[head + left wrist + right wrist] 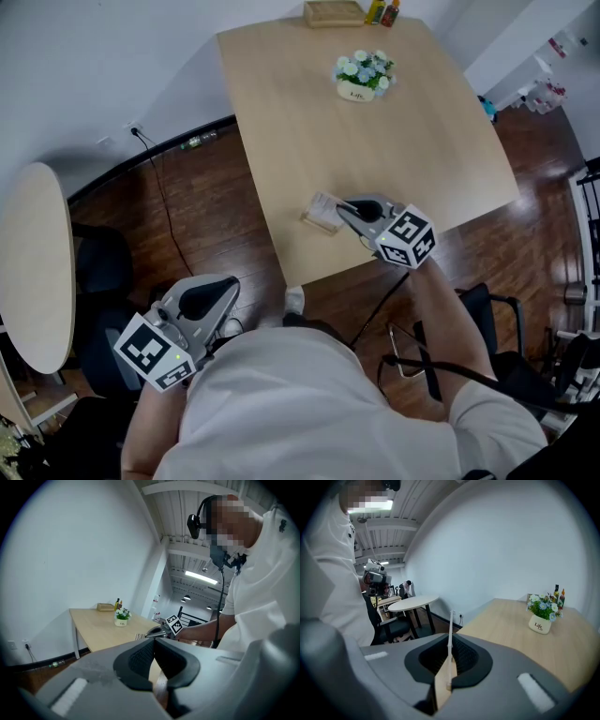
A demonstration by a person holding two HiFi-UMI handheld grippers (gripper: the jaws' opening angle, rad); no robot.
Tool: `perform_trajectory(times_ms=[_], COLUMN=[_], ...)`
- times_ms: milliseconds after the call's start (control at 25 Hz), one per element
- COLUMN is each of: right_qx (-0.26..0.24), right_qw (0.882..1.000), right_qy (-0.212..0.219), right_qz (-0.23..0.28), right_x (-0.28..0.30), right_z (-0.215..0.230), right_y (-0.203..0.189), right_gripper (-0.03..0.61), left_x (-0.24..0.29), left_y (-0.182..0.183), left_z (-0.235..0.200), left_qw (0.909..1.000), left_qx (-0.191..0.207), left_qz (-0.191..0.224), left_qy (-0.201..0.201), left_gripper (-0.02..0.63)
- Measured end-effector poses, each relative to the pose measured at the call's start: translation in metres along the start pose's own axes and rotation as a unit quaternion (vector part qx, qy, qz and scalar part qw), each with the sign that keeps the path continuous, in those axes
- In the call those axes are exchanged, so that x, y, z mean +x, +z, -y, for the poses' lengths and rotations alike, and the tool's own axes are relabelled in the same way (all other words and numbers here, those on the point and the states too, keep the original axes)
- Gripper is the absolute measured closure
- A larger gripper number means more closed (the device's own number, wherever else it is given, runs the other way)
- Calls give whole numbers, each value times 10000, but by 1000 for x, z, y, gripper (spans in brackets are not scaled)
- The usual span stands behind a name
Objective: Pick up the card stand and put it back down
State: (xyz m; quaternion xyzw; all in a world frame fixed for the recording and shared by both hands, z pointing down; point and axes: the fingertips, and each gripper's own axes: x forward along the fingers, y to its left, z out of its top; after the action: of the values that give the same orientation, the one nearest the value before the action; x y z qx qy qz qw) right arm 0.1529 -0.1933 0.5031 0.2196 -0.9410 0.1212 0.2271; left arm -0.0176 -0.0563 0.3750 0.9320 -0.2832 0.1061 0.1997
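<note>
Clamping the small card stand (pixel 323 214), a pale wooden base carrying a thin clear plate, the right tongs (pixel 343 207) are pressed together on it just inside the near edge of the light wooden tabletop (pixel 375 141), toward the near left corner. The right gripper view shows the plate edge-on, running straight out along the tongs, so the pads pinch its flat faces. Whether the base touches the tabletop I cannot tell. Putting it down likely turns on bringing that base flat onto the wood directly beneath. The left tongs (pixel 153 643) are closed on nothing, low beyond the near edge and well apart from the stand.
</note>
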Motion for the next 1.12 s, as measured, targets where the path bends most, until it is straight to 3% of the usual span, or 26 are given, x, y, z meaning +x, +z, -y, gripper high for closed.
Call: perform_trajectory(times_ms=[480,1120], right_qx=[-150,-34], right_qw=[9985,9963], right_qy=[-528,-805], right_qz=[39,291], right_x=[-19,-10], right_z=[-55,-250], right_y=[33,67], right_gripper=[558,558], left_x=[-61,-177], left_y=[-15,-59], left_z=[-5,-5], left_qw=[9993,9962], left_qx=[90,140], left_qz=[199,342], left_qy=[-296,-791], left_gripper=[611,611])
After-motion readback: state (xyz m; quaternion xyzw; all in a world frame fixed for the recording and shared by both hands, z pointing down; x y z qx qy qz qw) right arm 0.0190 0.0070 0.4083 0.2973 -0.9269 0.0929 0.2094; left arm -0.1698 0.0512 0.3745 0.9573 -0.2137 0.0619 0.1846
